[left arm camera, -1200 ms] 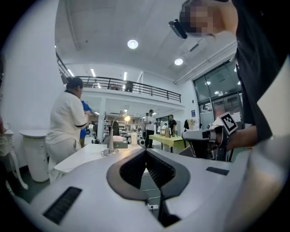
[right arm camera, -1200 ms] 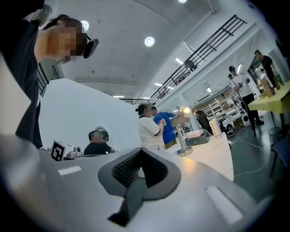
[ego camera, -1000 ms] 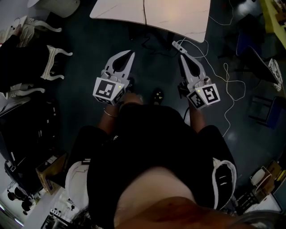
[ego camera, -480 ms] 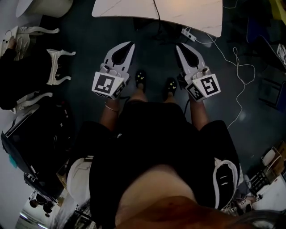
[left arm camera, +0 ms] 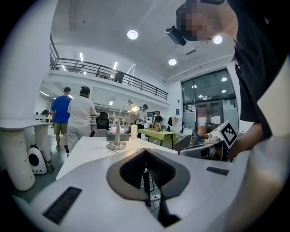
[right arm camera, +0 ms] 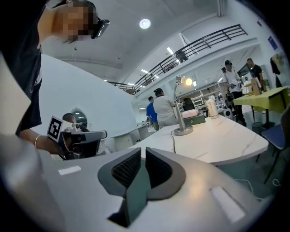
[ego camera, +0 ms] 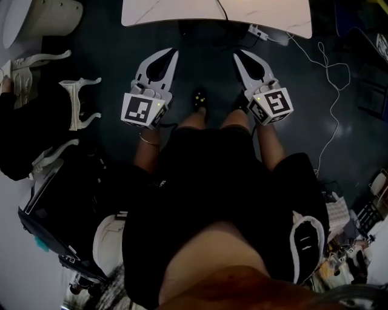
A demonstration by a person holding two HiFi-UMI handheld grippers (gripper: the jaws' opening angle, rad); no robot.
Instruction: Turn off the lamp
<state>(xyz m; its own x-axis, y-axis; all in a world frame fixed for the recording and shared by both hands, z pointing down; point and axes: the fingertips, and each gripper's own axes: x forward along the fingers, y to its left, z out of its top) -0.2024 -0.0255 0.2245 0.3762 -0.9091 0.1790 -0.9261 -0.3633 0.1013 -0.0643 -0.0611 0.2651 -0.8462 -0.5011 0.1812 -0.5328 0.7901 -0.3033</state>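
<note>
The desk lamp (left arm camera: 118, 127) stands on the white table (left arm camera: 90, 149), a silver stem on a round base, its head lit. The right gripper view shows the same lamp (right arm camera: 181, 113) far off on the tabletop (right arm camera: 217, 136). In the head view only the table's near edge (ego camera: 182, 15) shows, with the lamp's dark cable running over it. My left gripper (ego camera: 173, 52) and right gripper (ego camera: 237, 56) are held side by side short of that edge, pointing at it. Both are shut with nothing between the pads. Each gripper view also shows the other gripper (left arm camera: 213, 145) (right arm camera: 81, 138).
A white power strip (ego camera: 267, 33) and a loose white cable (ego camera: 330, 79) lie on the dark floor at the right. White chairs (ego camera: 79, 103) stand at the left. Two people (left arm camera: 79, 120) stand beyond the table, near a green table (left arm camera: 154, 132).
Both grippers have moved forward with the person toward the white table and sunk a little, still shut. The person's feet have come into view between them.
</note>
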